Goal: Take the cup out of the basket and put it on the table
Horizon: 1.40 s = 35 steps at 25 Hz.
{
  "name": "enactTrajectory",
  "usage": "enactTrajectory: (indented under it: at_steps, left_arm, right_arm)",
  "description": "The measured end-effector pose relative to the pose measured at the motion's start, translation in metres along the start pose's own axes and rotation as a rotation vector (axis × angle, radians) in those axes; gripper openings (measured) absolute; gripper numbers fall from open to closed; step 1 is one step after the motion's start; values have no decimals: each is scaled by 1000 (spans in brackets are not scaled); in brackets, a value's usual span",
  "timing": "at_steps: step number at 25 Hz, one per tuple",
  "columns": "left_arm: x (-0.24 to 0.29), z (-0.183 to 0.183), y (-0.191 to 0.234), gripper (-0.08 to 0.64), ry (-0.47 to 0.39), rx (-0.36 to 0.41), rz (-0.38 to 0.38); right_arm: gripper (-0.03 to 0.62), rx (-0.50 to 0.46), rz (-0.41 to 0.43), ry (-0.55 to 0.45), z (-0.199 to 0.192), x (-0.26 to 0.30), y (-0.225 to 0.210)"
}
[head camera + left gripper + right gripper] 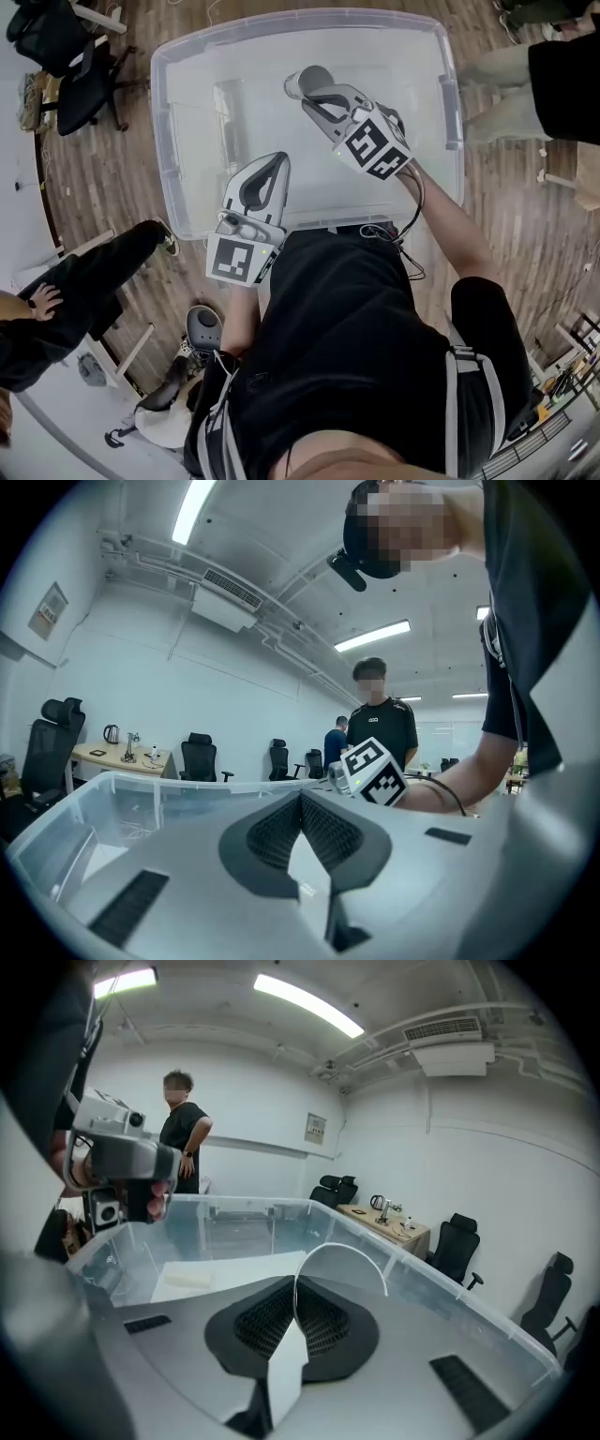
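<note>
A big clear plastic basket (165, 141) stands below me on a wooden floor. My right gripper (302, 86) reaches over its far middle, shut on the thin wall of a see-through cup (315, 79). In the right gripper view the cup's rim (349, 1252) curves up from between the closed jaws of the right gripper (295, 1283), above the basket's wall (450, 1293). My left gripper (279, 161) hangs over the near side of the basket, shut with nothing in it. In the left gripper view its jaws (302, 797) meet, and the right gripper's marker cube (371, 772) shows beyond.
A pale flat piece (192, 1279) lies on the basket's bottom, and a clear shape (234, 105) sits at its left. A person in black (84, 291) crouches at the left; another stands at the right (553, 75). An office chair (70, 56) stands at the upper left.
</note>
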<state>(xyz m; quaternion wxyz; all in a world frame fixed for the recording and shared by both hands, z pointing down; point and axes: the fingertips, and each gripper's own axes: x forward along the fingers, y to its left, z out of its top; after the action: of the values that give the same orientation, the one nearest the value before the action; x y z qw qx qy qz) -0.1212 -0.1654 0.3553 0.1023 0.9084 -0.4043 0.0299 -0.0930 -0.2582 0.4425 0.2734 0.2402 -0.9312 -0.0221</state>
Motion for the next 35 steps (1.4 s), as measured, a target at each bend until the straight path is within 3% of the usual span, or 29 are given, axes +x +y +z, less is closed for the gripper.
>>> enactTrajectory:
  at_steps: [7, 16, 22, 35]
  left_arm:
    - [5, 7, -19, 18, -5, 14, -21]
    - [14, 5, -43, 18, -7, 29, -38]
    - [19, 9, -58, 18, -5, 41, -39]
    - [21, 2, -121, 18, 25, 69, 59]
  right_arm:
    - [23, 49, -45, -134, 31, -61, 15]
    - [23, 125, -96, -282, 41, -121, 27]
    - [23, 208, -131, -447, 56, -159, 33]
    - [23, 259, -82, -461, 2, -216, 48]
